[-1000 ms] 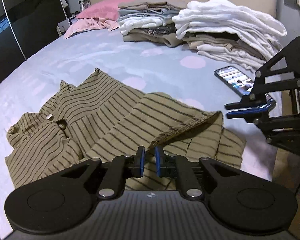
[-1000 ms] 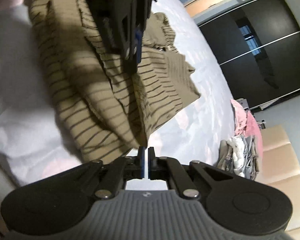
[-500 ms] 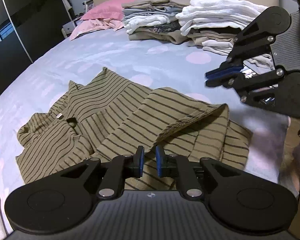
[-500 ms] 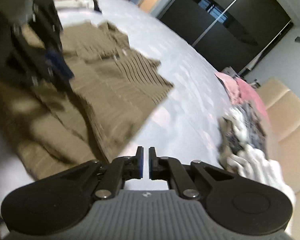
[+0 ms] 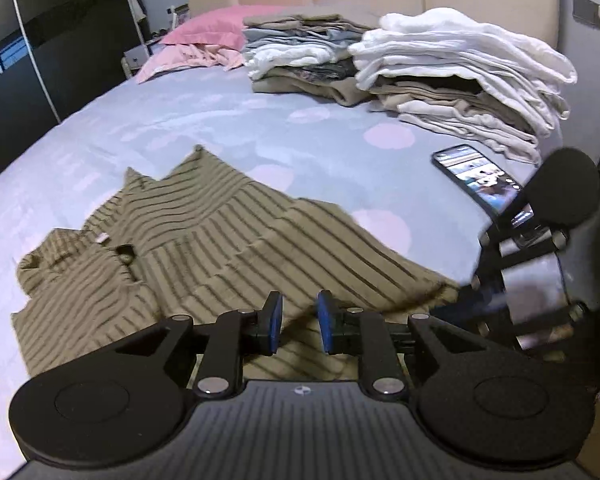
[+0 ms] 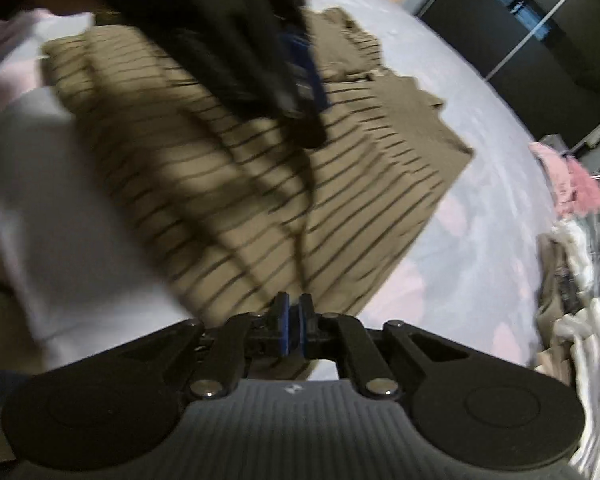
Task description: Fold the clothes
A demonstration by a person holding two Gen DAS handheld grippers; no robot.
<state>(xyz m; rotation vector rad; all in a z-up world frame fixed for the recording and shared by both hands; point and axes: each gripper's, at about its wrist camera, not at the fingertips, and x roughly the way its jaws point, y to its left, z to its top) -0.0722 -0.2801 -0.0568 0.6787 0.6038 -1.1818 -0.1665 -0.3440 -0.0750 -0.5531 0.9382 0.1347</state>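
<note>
Left claw (image 5: 298, 322) opening, striped shirt (image 5: 220, 240) below

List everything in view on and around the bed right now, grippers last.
shirt: one, olive with dark stripes, partly folded, near side of bed
bed sheet: one, lilac with pink dots, under everything
clothes stacks: two, white, beige and grey, far side by headboard
pillow: one, pink, far left by the stacks
phone: one, dark, screen lit, on sheet right of shirt
wardrobe: dark, glossy, left of bed
left gripper: jaws just opening, empty, over shirt's near edge
right gripper: shut, empty, over shirt's edge
</note>
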